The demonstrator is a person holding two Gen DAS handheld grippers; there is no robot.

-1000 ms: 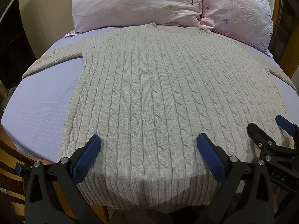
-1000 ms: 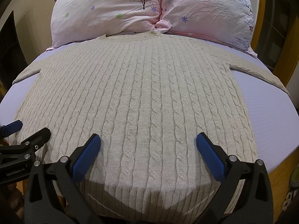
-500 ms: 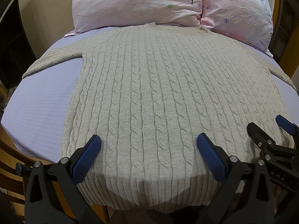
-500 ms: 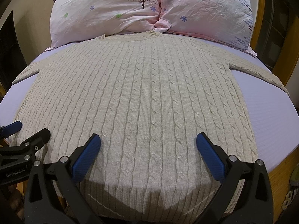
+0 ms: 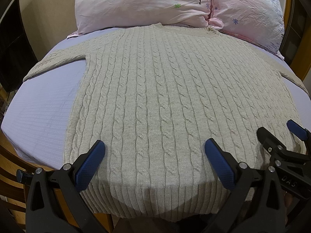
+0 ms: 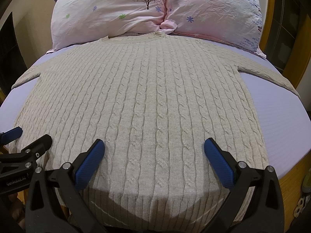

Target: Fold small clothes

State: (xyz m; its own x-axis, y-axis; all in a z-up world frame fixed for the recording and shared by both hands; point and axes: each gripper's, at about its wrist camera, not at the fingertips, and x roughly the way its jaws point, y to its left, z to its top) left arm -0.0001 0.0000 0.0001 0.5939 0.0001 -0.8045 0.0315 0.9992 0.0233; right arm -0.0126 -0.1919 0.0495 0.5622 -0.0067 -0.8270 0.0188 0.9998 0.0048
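**Hovering over the flat sweater, both grippers spread**

Holding a gripper in each hand, I had both poised above the hem end of a beige cable-knit sweater [image 5: 155,97]. It lay spread flat on a lavender bedsheet [image 5: 42,112], with the neckline toward two pink floral pillows [image 5: 140,2] at the far end and both sleeves stretched out to the sides. The ribbed hem hung slightly over the near edge of the bed.

My left gripper [image 5: 154,156] was released, its blue pads [image 5: 90,164] wide apart and grasping nothing. My right gripper [image 6: 154,156] was likewise spread wide, its blue pads [image 6: 218,164] empty above the knit. The two tools sat side by side: the left wrist view caught the right gripper at its right edge, and the right wrist view caught the left one at its left edge.
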